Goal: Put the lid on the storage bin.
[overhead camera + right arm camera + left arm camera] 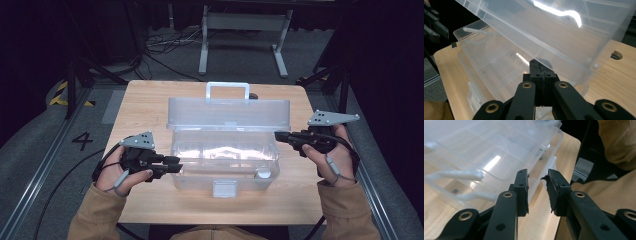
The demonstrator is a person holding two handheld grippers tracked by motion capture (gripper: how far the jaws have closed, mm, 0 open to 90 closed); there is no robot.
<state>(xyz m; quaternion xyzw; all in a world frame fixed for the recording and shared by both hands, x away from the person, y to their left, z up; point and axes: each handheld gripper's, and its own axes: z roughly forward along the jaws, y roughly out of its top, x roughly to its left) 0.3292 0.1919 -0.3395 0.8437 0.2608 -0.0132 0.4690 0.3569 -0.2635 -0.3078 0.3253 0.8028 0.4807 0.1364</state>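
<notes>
two grippers flank the clear toolbox (224, 160) at the worktop (145, 100) centre, lid up: right gripper (540, 65) fingers pinched together by the lid's edge, left gripper (537, 182) fingers narrowly parted, empty, best squared to the box's side wall before pressing.

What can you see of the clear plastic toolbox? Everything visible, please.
The clear plastic toolbox is translucent, frosted-looking, and sits mid-table with its lid swung up and back, a handle on top of the lid and a front latch hanging at the near wall. A small white round item lies inside. The right gripper is shut at the lid's right end; contact unclear. The left gripper, jaws apart, sits at the left wall.
</notes>
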